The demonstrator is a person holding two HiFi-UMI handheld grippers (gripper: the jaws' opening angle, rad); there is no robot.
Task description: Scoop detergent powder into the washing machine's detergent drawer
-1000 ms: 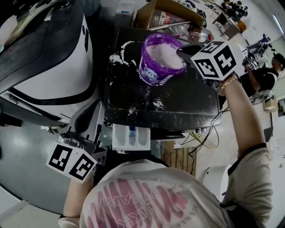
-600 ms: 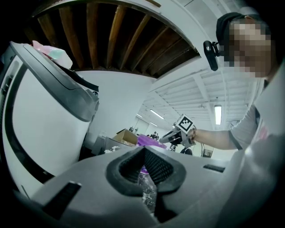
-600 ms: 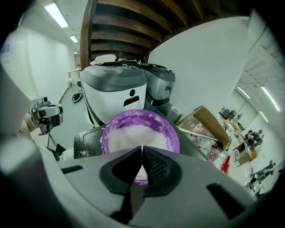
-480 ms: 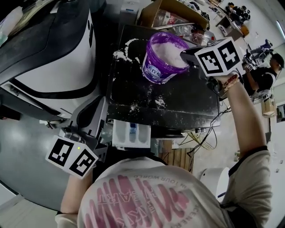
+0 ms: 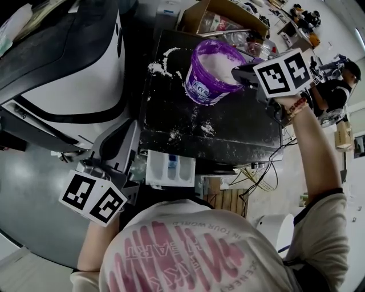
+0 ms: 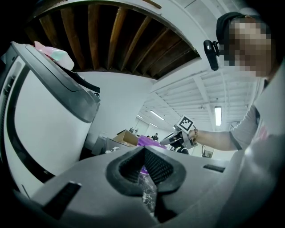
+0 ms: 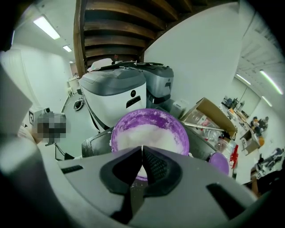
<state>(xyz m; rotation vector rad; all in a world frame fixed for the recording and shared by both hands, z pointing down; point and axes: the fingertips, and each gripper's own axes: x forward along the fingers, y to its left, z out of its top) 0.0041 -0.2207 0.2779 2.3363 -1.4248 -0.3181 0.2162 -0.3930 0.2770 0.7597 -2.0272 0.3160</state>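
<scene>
A purple tub [image 5: 212, 73] of white detergent powder stands on a black top [image 5: 228, 134]. My right gripper [image 5: 239, 73] is at the tub's right rim, tilted down over the powder [image 7: 147, 133]. Its jaws are shut [image 7: 142, 149], and no scoop shows in any view. The white detergent drawer [image 5: 149, 171] is pulled out below the top's front edge. My left gripper [image 5: 122, 142] is held level to the left of the drawer. It is shut [image 6: 145, 149] on a clear crinkled piece of plastic [image 6: 148, 191].
A white and grey washing machine [image 5: 63, 74] fills the left. Spilled powder [image 5: 159, 65] lies on the black top. A cardboard box [image 5: 222, 14] and a purple lid [image 7: 219, 162] sit behind the tub. A person [image 5: 336, 91] is at the far right.
My right gripper has rolled a little at the tub's rim, so its marker cube faces the camera more squarely. The left gripper has stayed where it was.
</scene>
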